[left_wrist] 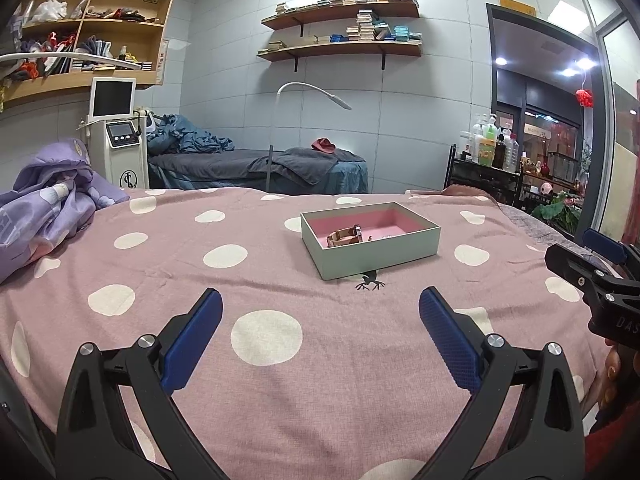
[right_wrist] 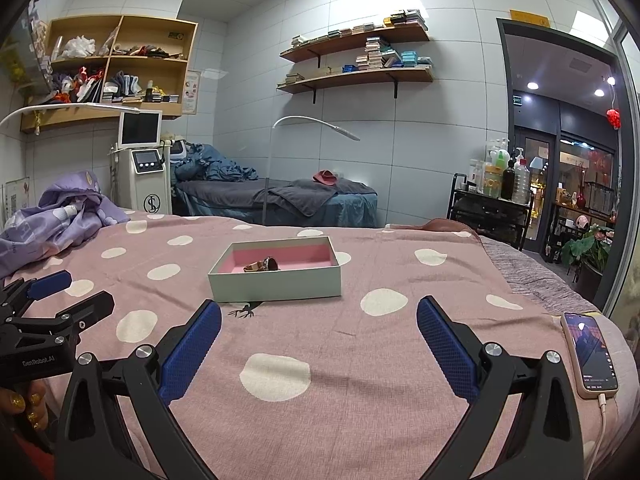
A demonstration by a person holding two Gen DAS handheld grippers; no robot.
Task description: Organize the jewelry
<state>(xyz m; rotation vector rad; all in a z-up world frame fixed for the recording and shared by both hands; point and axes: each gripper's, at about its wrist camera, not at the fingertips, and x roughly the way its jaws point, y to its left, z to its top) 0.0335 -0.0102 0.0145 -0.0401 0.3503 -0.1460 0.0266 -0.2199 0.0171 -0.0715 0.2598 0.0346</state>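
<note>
Grey tiled wall [right_wrist: 360, 152]. Two wooden shelves [right_wrist: 356, 76] of small boxes hang above a massage bed [right_wrist: 288, 204]. Left of the bed, white machine [right_wrist: 146, 168]; right, bottle cart [right_wrist: 492, 204], then dark doorway [right_wrist: 560, 140].

1. The left hand-held gripper [left_wrist: 320, 332] has glossy black plastic arms, silver round bolts at the joints and textured blue rubber pads [left_wrist: 450, 344].
2. The right hand-held gripper [right_wrist: 319, 340] has the same black arms, silver bolts and blue pads.
3. White lettering "GenRobot.AI" marks the left gripper's black body in the right wrist view.
4. Fingernails [right_wrist: 25, 402] beneath it carry gold glitter polish.
</note>
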